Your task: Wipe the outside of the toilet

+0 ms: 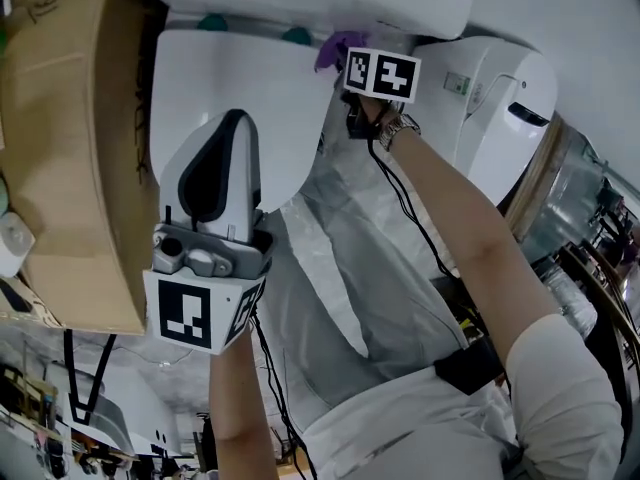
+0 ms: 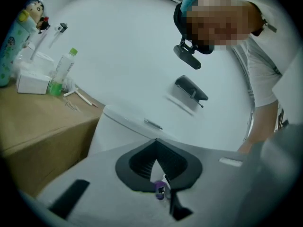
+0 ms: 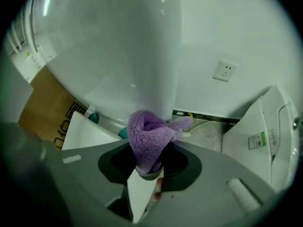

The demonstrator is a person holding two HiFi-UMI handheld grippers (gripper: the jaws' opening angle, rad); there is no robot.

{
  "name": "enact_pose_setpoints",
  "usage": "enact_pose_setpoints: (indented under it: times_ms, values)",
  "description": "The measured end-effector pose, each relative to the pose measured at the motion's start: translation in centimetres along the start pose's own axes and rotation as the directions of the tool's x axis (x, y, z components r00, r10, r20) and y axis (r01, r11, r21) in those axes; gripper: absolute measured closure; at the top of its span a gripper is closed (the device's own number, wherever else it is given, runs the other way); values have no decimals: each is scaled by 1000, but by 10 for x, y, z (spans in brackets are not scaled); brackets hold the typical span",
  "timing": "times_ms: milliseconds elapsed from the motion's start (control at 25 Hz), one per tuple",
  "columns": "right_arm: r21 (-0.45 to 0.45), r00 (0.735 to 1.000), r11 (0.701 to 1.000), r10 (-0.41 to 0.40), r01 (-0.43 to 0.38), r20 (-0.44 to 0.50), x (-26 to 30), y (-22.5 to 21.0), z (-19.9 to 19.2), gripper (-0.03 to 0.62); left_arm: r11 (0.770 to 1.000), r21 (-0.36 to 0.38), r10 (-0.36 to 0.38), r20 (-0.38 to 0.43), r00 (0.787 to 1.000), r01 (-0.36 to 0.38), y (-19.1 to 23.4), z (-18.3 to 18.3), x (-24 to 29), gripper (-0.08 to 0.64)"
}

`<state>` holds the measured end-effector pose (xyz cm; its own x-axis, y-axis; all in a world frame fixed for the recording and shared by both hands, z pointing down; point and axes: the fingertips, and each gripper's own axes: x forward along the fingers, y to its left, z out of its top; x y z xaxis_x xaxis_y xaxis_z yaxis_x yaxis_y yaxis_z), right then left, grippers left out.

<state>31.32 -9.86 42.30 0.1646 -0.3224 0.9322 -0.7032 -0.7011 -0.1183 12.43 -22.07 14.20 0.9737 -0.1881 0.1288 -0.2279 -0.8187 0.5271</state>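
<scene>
At the right rear edge of the toilet (image 1: 235, 78), below the tank: right gripper (image 3: 148, 173) clamped on a purple cloth (image 3: 149, 136), the cloth bunched up out of the jaws and touching the toilet's white curved surface. Left gripper (image 2: 160, 186) held apart from the cloth, above the closed lid, jaws drawn together; a small purple speck sits at their tips, too small to identify. Cardboard box (image 1: 70, 148) stands just beside the toilet, on the left-gripper side.
</scene>
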Motion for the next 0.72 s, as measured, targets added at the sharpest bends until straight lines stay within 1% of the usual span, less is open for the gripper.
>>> enact_pose_setpoints:
  times_ms: [120, 200, 320, 480, 720]
  values:
    - [101, 1000, 995, -25, 24, 12, 7, 8, 1, 462, 1000, 6, -14, -6, 1000, 14, 20, 8, -7, 555]
    - [140, 999, 989, -50, 48, 14, 10, 12, 2, 463, 1000, 3, -20, -6, 1000, 20, 32, 14, -13, 554]
    - [163, 997, 984, -77, 75, 6, 14, 19, 2, 463, 999, -7, -32, -1, 999, 32, 48, 19, -20, 554]
    - [177, 997, 981, -80, 80, -7, 21, 38, 3, 465, 998, -25, -49, 0, 999, 49, 64, 21, -23, 554]
    - [236, 996, 968, -86, 87, -13, 27, 56, 9, 465, 995, -40, -90, -6, 996, 89, 75, 23, -24, 554]
